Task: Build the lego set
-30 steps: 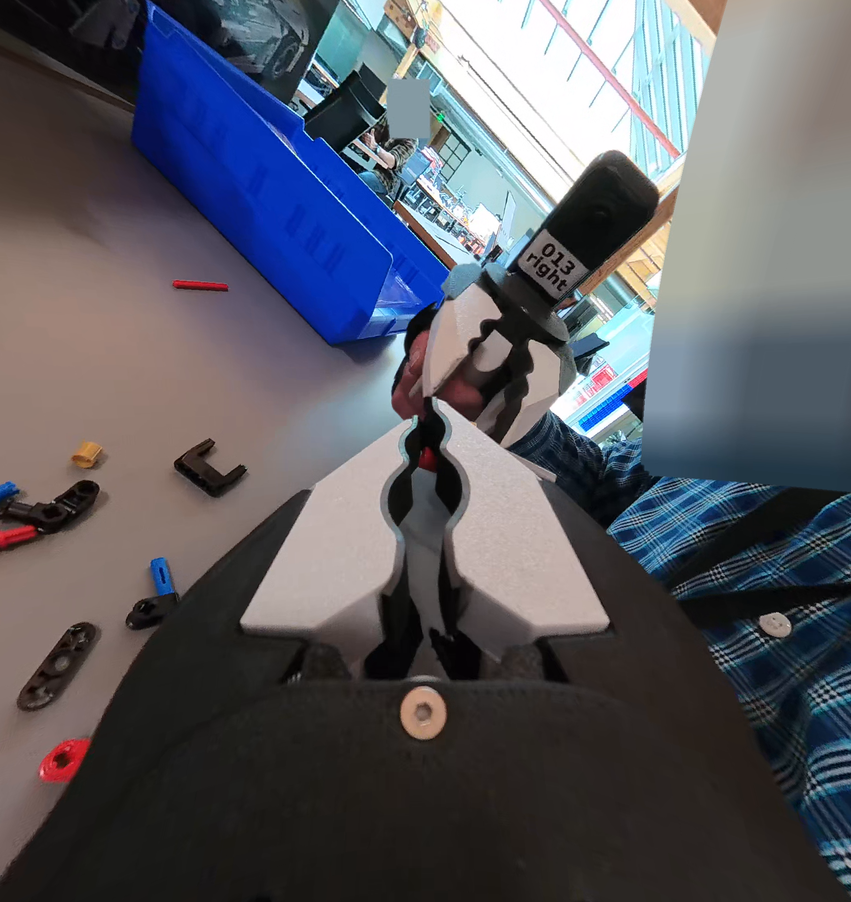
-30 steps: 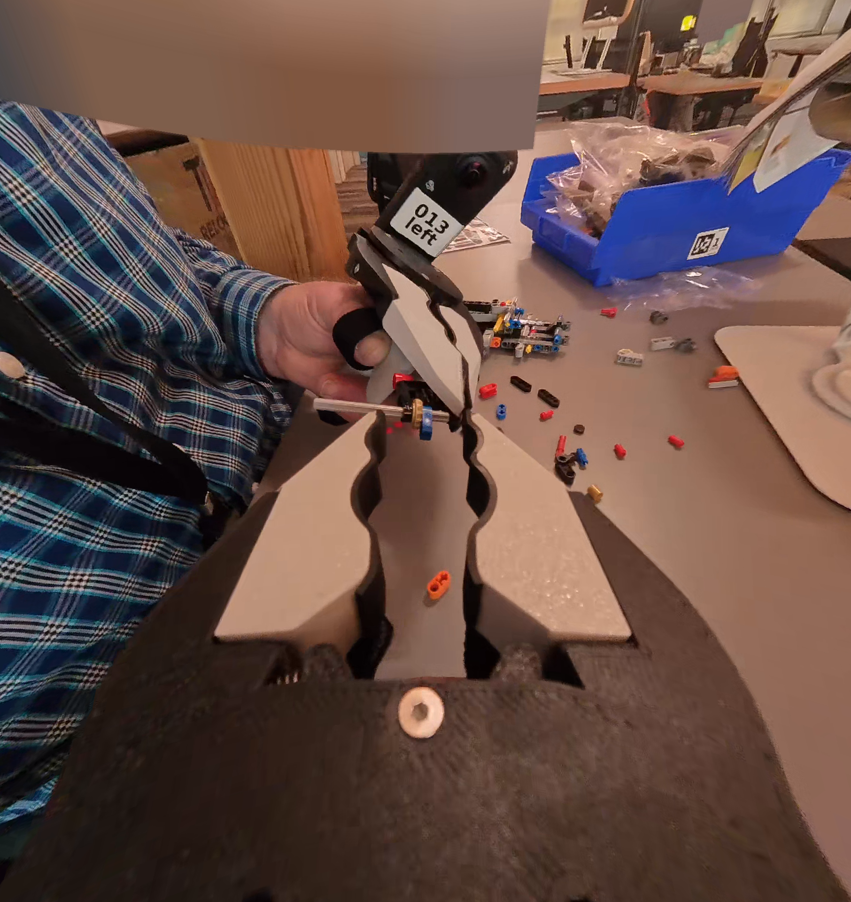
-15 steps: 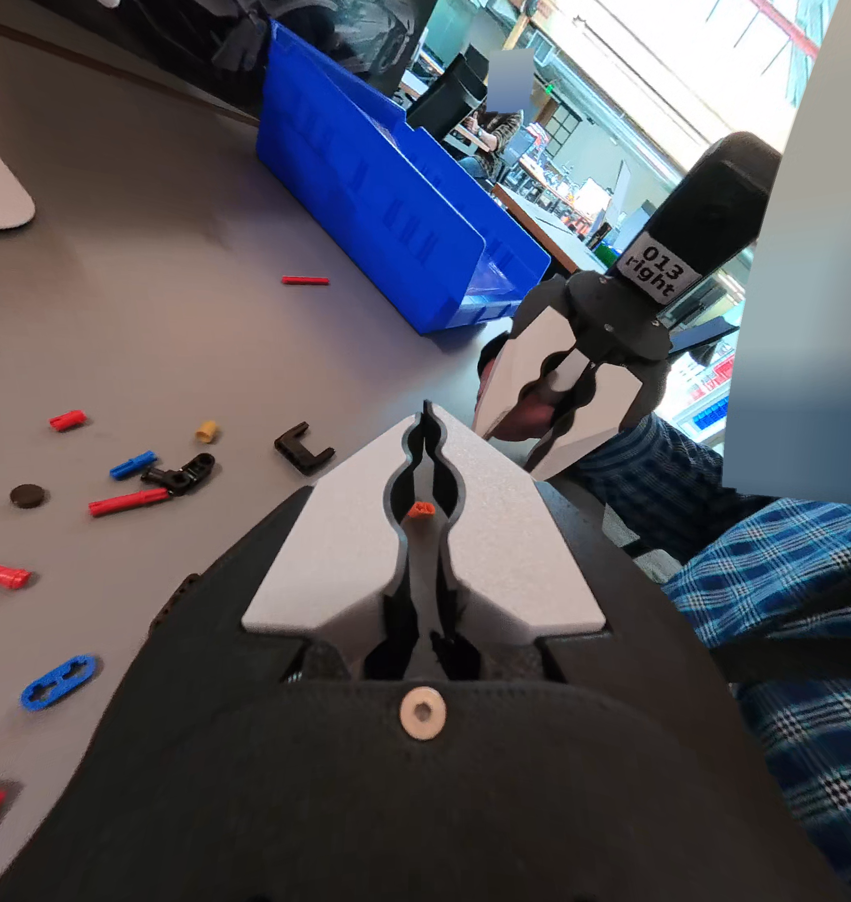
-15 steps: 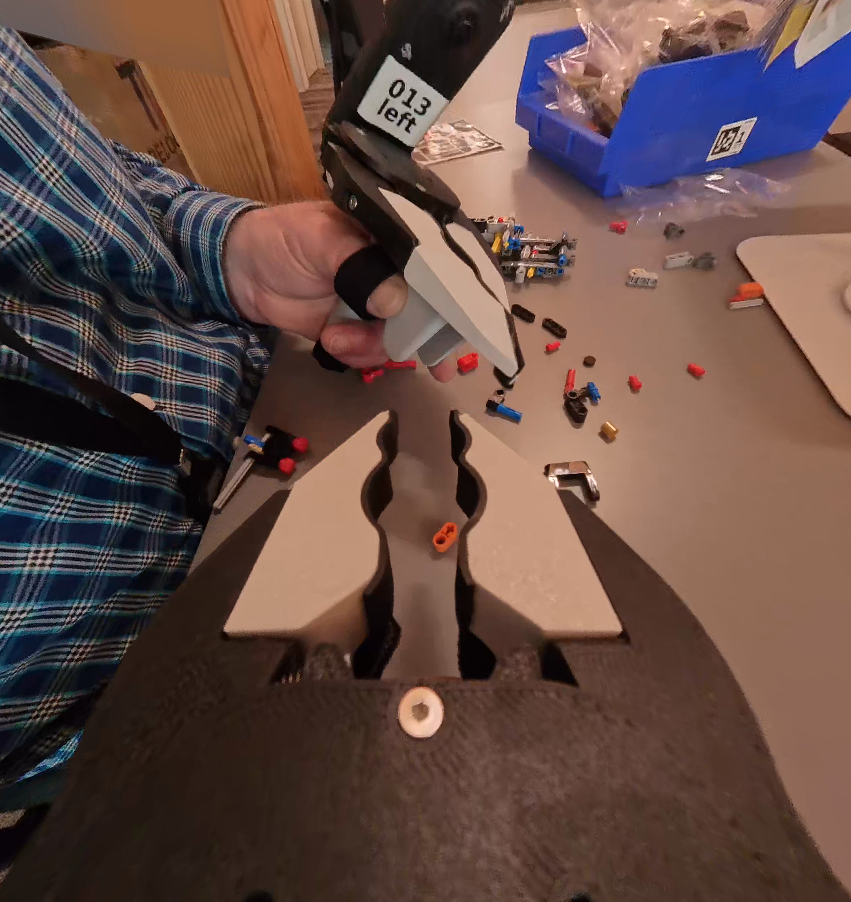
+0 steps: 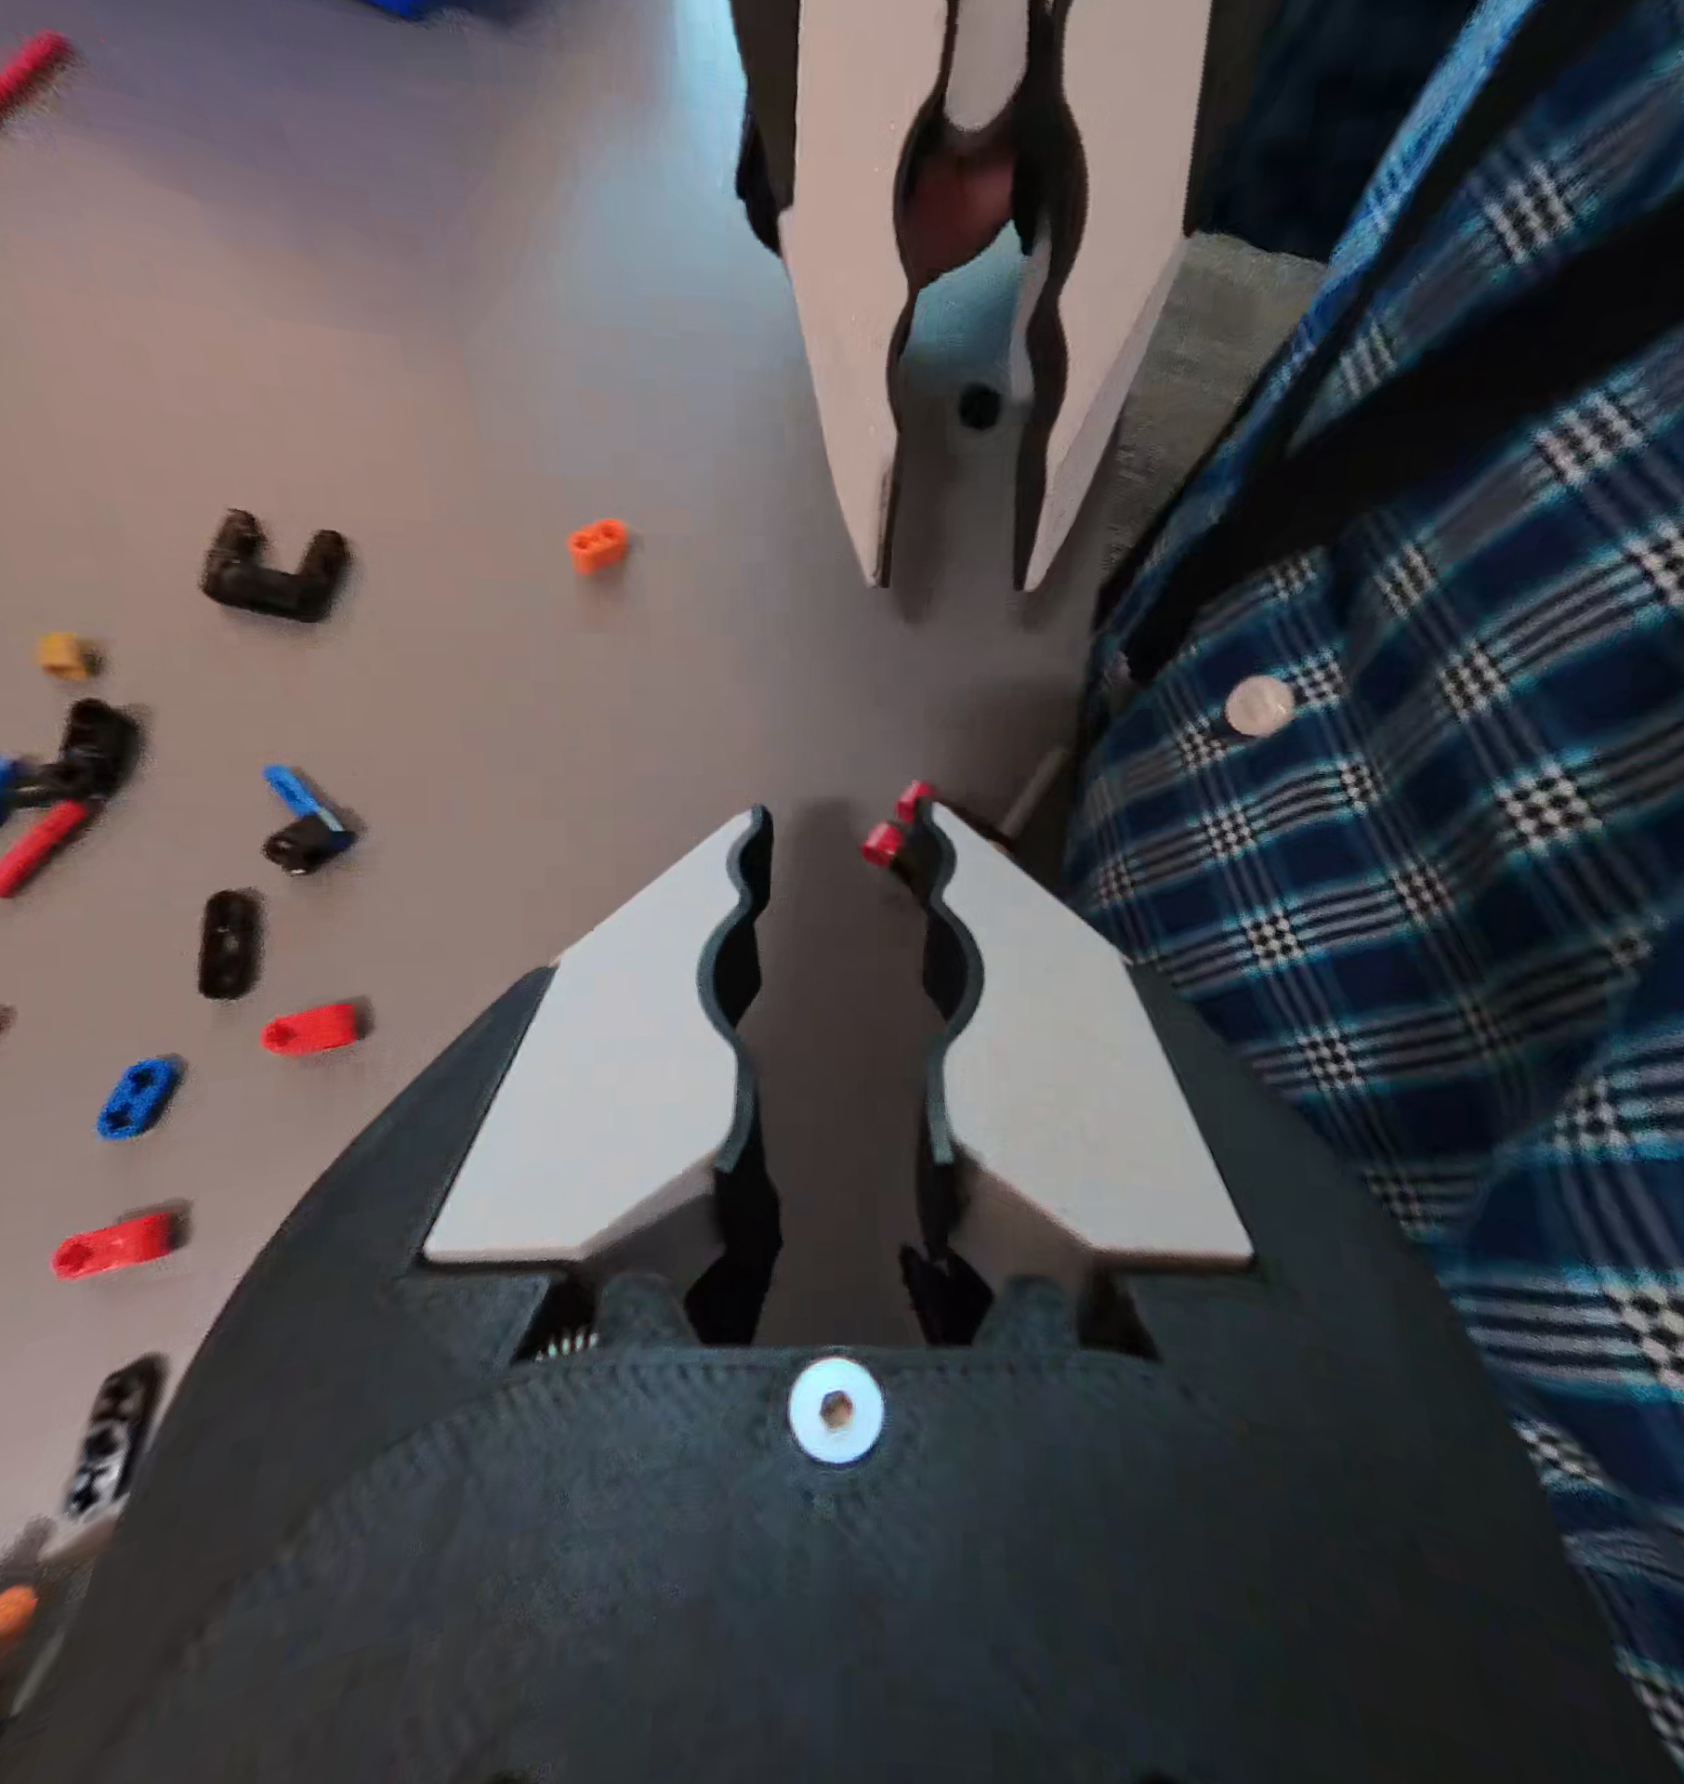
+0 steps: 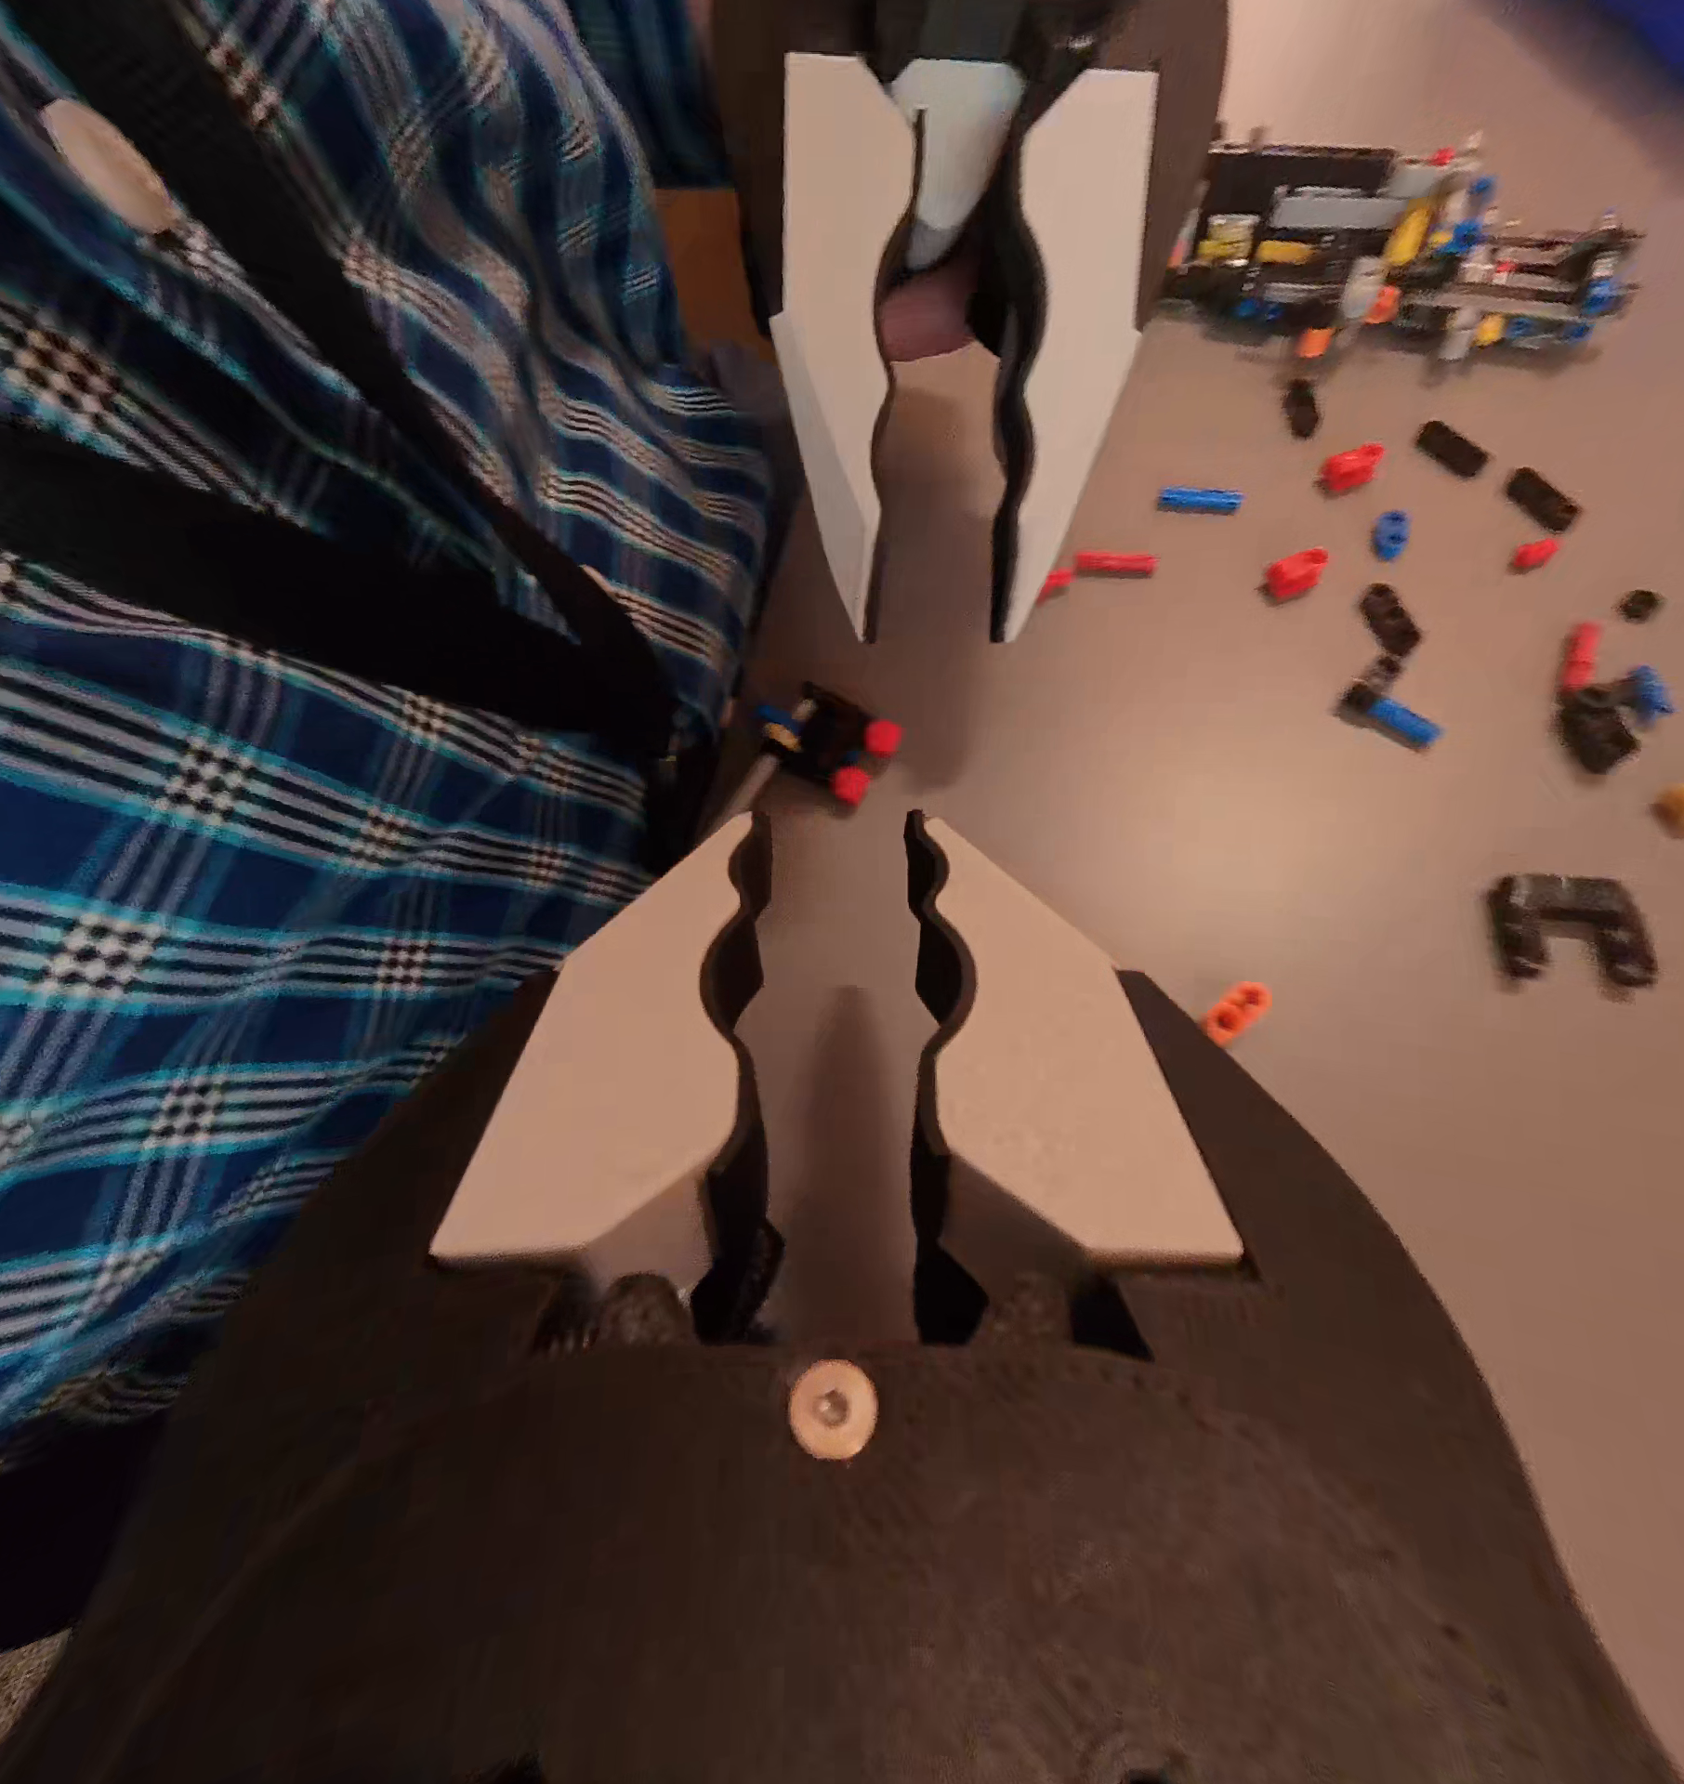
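A small black assembly with two red pins point(image 6: 833, 748) lies on the grey table at its near edge, between the two grippers; its red pins also show in the left wrist view point(image 5: 891, 830) beside my left fingertip. My left gripper point(image 5: 843, 821) is open and empty, pointing down at the table; it also shows in the right wrist view point(image 6: 935, 632). My right gripper point(image 6: 838, 821) is open and empty, facing it; it also shows in the left wrist view point(image 5: 954, 579). A small orange two-hole piece point(image 5: 599, 545) lies loose on the table, also in the right wrist view point(image 6: 1237, 1012).
A partly built multicoloured model point(image 6: 1398, 246) stands at the back right. Loose red, blue and black pieces are scattered about, among them a black U-shaped bracket point(image 6: 1567, 932) point(image 5: 273, 579). A person's plaid shirt point(image 5: 1446, 869) crowds the table's near edge. Tip to tip, the grippers are about 6 cm apart. The black U-shaped bracket point(image 5: 273, 579) is about 15 cm from both grippers' fingertips. It is also in sight in the right wrist view point(image 6: 1550, 905).
Both grippers have tipped downward toward the table and drawn close, tips facing. The left gripper, shut before, now stands open. The small assembly it held a second ago lies on the table.
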Tool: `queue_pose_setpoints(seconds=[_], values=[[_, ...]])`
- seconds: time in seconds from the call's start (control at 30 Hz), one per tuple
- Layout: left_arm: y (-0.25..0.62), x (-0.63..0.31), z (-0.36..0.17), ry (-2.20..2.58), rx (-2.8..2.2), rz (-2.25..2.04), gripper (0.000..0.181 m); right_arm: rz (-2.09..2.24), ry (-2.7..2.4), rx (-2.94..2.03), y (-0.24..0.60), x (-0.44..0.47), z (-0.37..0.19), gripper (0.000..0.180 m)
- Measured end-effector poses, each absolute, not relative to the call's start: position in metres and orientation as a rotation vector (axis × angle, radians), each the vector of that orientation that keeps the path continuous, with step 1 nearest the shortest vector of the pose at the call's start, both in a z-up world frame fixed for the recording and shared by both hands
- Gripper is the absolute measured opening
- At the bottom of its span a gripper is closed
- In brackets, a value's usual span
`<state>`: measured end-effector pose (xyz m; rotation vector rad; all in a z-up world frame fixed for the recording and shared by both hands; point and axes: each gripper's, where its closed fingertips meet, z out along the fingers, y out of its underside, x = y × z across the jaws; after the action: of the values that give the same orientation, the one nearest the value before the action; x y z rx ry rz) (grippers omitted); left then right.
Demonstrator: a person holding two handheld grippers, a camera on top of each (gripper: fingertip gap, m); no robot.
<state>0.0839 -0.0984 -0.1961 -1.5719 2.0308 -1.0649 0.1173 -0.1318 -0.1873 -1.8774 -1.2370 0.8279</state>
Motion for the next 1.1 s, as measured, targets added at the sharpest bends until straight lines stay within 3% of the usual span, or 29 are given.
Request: queue_pose_setpoints(seconds=[0.33,0.57,0.67,1.1], values=[[-0.122,0.065,-0.225,2.097,-1.548,-0.861,0.026,0.824,-1.266,-1.928,-0.15,0.076,-0.201,0.02],[-0.112,0.073,-0.231,2.017,-1.554,-0.785,0.0,0.817,-1.242,-1.973,-0.142,0.084,-0.204,0.022],[-0.107,0.084,-0.231,1.992,-1.555,-0.786,0.0,0.766,-1.217,-1.99,-0.133,0.095,-0.207,0.022],[-0.086,0.109,-0.231,1.969,-1.48,-0.712,0.0,0.467,-1.529,-1.847,-0.094,0.114,-0.222,0.046]])
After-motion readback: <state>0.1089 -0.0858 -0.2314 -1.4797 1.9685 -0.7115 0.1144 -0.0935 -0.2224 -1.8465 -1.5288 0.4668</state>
